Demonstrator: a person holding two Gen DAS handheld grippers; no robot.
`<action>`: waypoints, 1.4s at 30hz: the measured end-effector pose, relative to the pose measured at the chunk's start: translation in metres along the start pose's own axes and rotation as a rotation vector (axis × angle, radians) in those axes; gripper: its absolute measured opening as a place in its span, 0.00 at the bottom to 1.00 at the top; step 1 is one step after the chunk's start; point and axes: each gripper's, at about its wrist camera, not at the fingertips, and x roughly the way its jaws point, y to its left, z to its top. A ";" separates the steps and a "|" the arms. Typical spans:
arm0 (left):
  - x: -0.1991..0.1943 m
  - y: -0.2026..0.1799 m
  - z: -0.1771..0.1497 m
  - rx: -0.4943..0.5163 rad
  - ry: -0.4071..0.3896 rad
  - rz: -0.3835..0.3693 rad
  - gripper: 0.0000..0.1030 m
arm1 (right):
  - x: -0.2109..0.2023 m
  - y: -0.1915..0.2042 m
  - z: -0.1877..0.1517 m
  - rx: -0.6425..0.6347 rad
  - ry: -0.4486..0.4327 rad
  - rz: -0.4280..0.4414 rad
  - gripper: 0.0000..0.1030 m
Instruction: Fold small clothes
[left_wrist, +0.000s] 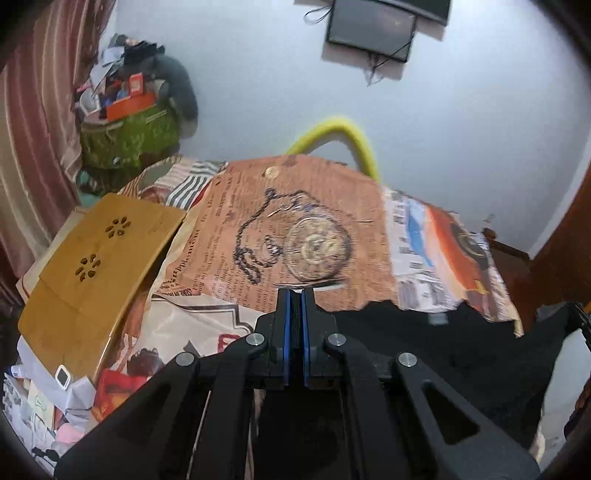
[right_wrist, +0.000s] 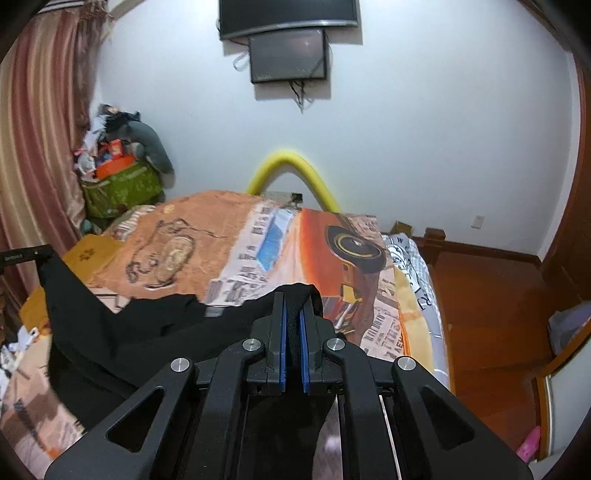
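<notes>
A black garment (left_wrist: 436, 343) hangs stretched between my two grippers above the bed. My left gripper (left_wrist: 294, 295) is shut on one edge of it; black cloth shows between the blue pads. My right gripper (right_wrist: 293, 295) is shut on the other edge, with a fold of the black garment (right_wrist: 147, 332) bunched over its fingertips. In the right wrist view the cloth runs left to the other gripper (right_wrist: 26, 254) at the frame's edge. The lower part of the garment hangs out of sight under the grippers.
The bed carries a printed orange and newspaper-pattern cover (left_wrist: 314, 229). A wooden lap tray (left_wrist: 96, 258) lies on its left side. A yellow foam tube (right_wrist: 295, 173) arches behind the bed. A cluttered green bag (right_wrist: 122, 184) stands by the curtain. Wooden floor (right_wrist: 491, 306) lies to the right.
</notes>
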 end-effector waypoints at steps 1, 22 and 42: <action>0.012 0.002 0.002 -0.006 0.013 0.009 0.04 | 0.010 -0.003 -0.001 0.008 0.014 -0.008 0.05; 0.051 0.017 -0.043 0.112 0.152 0.040 0.47 | 0.027 -0.026 -0.027 0.063 0.139 -0.013 0.44; -0.002 0.044 -0.187 0.068 0.372 -0.097 0.62 | -0.046 0.009 -0.142 0.065 0.215 0.043 0.68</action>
